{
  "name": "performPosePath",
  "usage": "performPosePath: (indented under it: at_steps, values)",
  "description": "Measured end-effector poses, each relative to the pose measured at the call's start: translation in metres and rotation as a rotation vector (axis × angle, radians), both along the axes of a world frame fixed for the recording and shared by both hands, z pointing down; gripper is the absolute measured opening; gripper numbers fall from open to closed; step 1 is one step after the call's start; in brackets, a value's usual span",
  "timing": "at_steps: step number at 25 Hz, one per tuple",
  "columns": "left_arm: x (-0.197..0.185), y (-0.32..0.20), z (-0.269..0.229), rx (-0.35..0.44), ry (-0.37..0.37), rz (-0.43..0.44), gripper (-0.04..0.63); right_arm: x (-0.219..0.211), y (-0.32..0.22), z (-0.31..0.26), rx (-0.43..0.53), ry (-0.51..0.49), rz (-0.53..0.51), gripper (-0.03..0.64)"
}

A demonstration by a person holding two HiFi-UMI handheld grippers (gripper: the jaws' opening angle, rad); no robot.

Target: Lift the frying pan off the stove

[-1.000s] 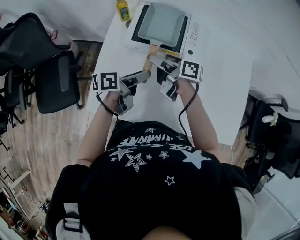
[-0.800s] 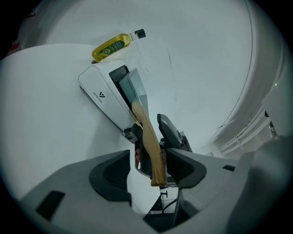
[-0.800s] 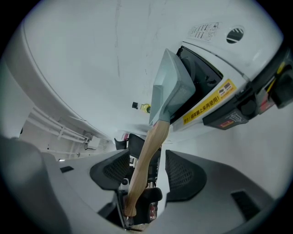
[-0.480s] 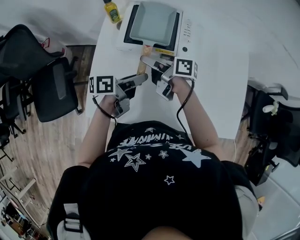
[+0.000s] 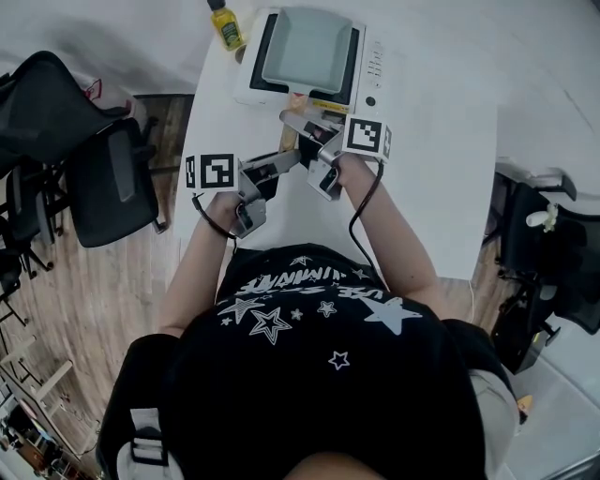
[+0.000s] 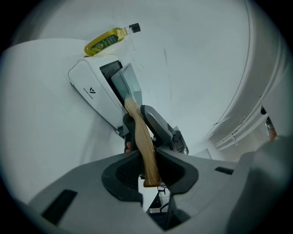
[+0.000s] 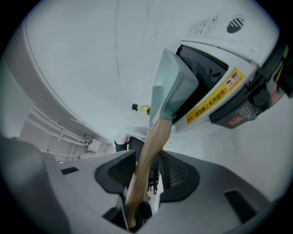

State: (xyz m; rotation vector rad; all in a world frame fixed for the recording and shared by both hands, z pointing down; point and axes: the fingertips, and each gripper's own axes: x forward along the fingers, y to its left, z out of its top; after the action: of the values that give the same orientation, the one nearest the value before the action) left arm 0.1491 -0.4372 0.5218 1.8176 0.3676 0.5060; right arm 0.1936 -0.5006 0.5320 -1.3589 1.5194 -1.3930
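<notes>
- The stove [image 5: 246, 89] is standing at the table's [image 5: 441, 141] far edge, with the frying pan [image 5: 309, 47] lying flat on it, not yet lifted.
- The left gripper [image 6: 149, 167] and right gripper [image 7: 146, 171], whose jaws have just been closing, are pinching the wooden handle [image 7: 158, 137]; the lift is looking ready.

The stove [image 5: 375, 73] is set at the desk's [image 5: 431, 187] far edge. The pan [image 5: 309, 49] is laid on it, its handle [image 5: 291, 138] pointed toward the near edge. A bottle [image 5: 225, 25] is placed just left of the stove, by the far left corner.
</notes>
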Motion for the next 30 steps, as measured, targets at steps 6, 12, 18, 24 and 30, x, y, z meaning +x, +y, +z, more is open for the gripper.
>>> performPosePath:
  at_steps: [6, 12, 18, 24, 30]
  values:
    - [0.001, 0.000, -0.002, 0.000, 0.020, -0.023, 0.101, 0.001, 0.001, -0.001, 0.028, -0.026, 0.031, 0.140]
    - [0.003, 0.002, -0.009, -0.008, 0.043, -0.043, 0.106, 0.003, 0.003, -0.005, 0.041, -0.011, 0.032, 0.141]
    - [0.001, 0.006, -0.018, 0.005, 0.056, -0.046, 0.110, -0.001, 0.005, -0.014, 0.062, -0.031, 0.021, 0.141]
    - [-0.003, 0.016, -0.030, 0.048, 0.078, -0.056, 0.110, -0.004, 0.016, -0.030, 0.095, -0.016, -0.007, 0.144]
    - [-0.029, 0.072, -0.040, 0.104, 0.108, -0.054, 0.112, -0.032, 0.071, -0.044, 0.134, 0.036, -0.046, 0.147]
